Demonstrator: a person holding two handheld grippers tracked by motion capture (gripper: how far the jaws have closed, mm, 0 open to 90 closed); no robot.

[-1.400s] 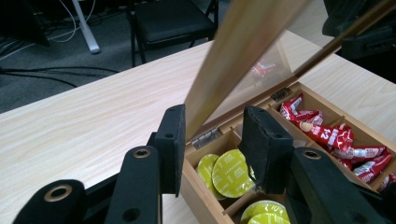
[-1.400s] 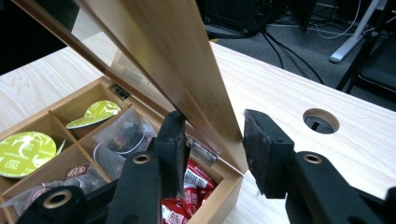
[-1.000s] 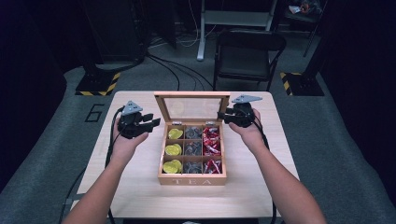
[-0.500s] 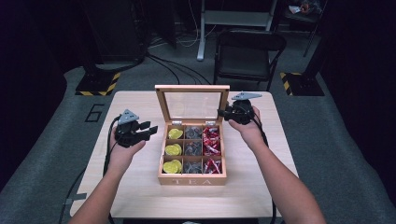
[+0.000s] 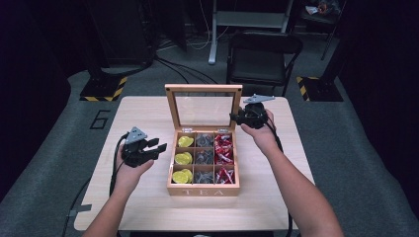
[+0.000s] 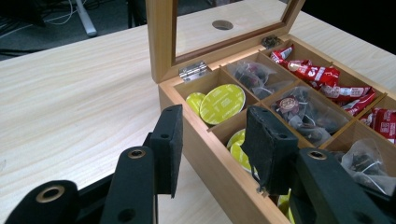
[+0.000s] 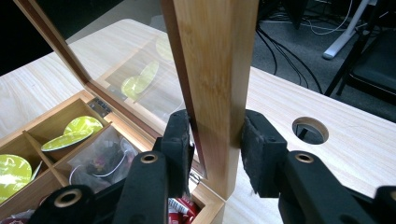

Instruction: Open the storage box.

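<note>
A wooden tea box (image 5: 202, 190) sits mid-table with its glass-windowed lid (image 5: 203, 90) standing upright. It holds yellow capsules (image 5: 183, 158), grey tea bags (image 5: 204, 157) and red sachets (image 5: 223, 154). My right gripper (image 5: 236, 117) is at the lid's right edge. In the right gripper view (image 7: 215, 135) its jaws have just been closing and both pads press the lid's wooden frame (image 7: 215, 56). My left gripper (image 5: 157, 147) hovers by the box's left side. In the left gripper view (image 6: 217, 140) its jaws stand apart above the left wall (image 6: 205, 154), gripping nothing.
The light wooden table (image 5: 148, 113) has a round cable hole (image 7: 310, 130) behind the box. A black chair (image 5: 262, 59) stands past the far edge. Yellow-and-black striped bases (image 5: 104, 91) lie on the dark floor at the back.
The left hand has come down and nearer, beside the box's left wall. The lid now stands more upright. The right gripper has stayed on the lid's right edge.
</note>
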